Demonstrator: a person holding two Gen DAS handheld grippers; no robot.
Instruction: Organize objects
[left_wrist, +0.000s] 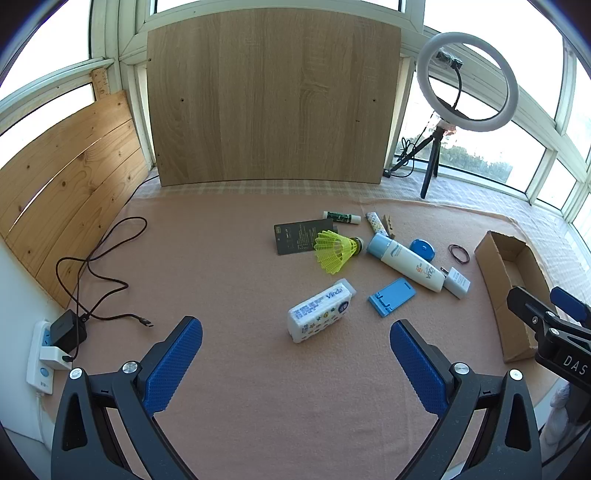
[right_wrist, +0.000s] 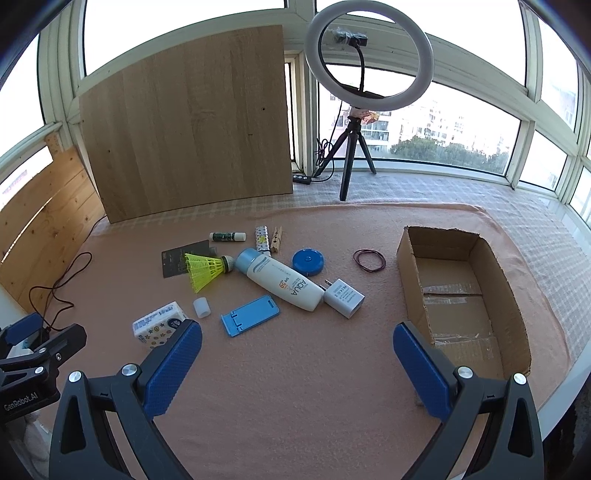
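Small objects lie loose on the pink cloth: a tissue pack (left_wrist: 320, 311) (right_wrist: 159, 325), a blue phone stand (left_wrist: 391, 296) (right_wrist: 250, 315), a sunscreen bottle (left_wrist: 406, 262) (right_wrist: 280, 278), a yellow shuttlecock (left_wrist: 334, 251) (right_wrist: 203, 268), a white charger (right_wrist: 343, 297), a blue round case (right_wrist: 307, 261), a dark card (left_wrist: 301, 236) and rubber bands (right_wrist: 369, 260). An open cardboard box (right_wrist: 513, 310) (left_wrist: 491, 291) stands empty at the right. My left gripper (left_wrist: 295, 350) and right gripper (right_wrist: 297, 354) are both open, empty and short of the objects.
A ring light on a tripod (right_wrist: 349, 155) stands at the back. A wooden board (left_wrist: 269, 96) leans against the window. A cable (left_wrist: 92, 273) runs to a power strip (left_wrist: 44, 354) at the left. A glue stick (right_wrist: 227, 236), a clothespin (right_wrist: 276, 239) and a small white cap (right_wrist: 201, 307) lie among the objects.
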